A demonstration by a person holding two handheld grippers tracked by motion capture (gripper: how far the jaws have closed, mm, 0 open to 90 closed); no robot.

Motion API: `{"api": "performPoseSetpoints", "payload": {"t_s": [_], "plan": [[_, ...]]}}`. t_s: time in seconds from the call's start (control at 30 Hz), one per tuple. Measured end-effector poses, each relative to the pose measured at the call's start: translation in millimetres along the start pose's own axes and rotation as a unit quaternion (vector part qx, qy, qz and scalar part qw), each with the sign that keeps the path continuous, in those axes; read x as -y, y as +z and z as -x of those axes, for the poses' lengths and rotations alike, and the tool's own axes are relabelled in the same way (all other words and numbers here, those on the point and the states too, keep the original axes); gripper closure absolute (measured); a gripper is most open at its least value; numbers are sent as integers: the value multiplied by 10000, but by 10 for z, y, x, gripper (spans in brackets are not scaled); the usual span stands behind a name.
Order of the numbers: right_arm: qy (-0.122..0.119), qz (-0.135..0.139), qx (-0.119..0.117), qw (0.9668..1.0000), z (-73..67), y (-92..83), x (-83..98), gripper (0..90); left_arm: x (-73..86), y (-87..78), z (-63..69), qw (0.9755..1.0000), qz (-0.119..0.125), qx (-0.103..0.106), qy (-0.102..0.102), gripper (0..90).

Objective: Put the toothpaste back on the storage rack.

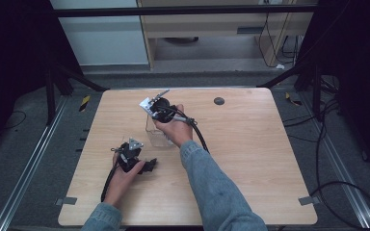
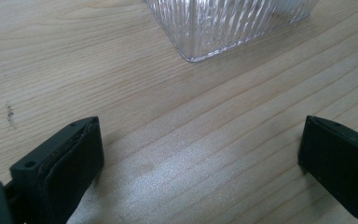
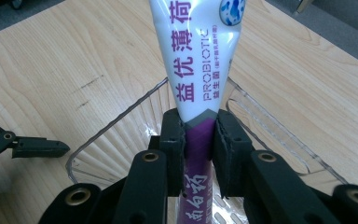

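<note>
A white and purple toothpaste tube [image 3: 200, 70] with "PROBIOTIC" printed on it is clamped between the jaws of my right gripper [image 3: 199, 140], which is shut on it. The tube hangs over a clear ribbed plastic container [image 3: 116, 140], with its lower end inside the rim. In the high view the right gripper [image 1: 160, 109] stands above the container [image 1: 155, 135] near the table's middle, and the tube's flat white end [image 1: 146, 103] sticks up. My left gripper [image 1: 147, 165] rests low on the table in front of the container. Its jaws [image 2: 200, 154] are open, nothing between them, facing the container's corner [image 2: 228, 28].
The wooden table [image 1: 250, 159] has free room to the right and at the front. A small dark round disc [image 1: 218, 101] lies near the far edge. Metal rails and cables run along the floor on both sides.
</note>
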State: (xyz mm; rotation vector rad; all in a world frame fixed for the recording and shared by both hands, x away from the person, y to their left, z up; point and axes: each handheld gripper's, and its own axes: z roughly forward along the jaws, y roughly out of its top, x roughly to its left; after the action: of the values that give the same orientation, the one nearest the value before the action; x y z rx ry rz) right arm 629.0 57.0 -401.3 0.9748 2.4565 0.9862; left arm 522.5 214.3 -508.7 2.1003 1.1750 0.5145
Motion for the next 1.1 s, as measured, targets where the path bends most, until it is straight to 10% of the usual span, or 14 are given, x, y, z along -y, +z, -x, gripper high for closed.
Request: {"api": "performPoseSetpoints", "payload": {"t_s": [1.1], "plan": [[132, 407, -86, 9990, 60, -379, 48, 644, 0, 0, 0, 10000, -2, 0, 5, 0]]}}
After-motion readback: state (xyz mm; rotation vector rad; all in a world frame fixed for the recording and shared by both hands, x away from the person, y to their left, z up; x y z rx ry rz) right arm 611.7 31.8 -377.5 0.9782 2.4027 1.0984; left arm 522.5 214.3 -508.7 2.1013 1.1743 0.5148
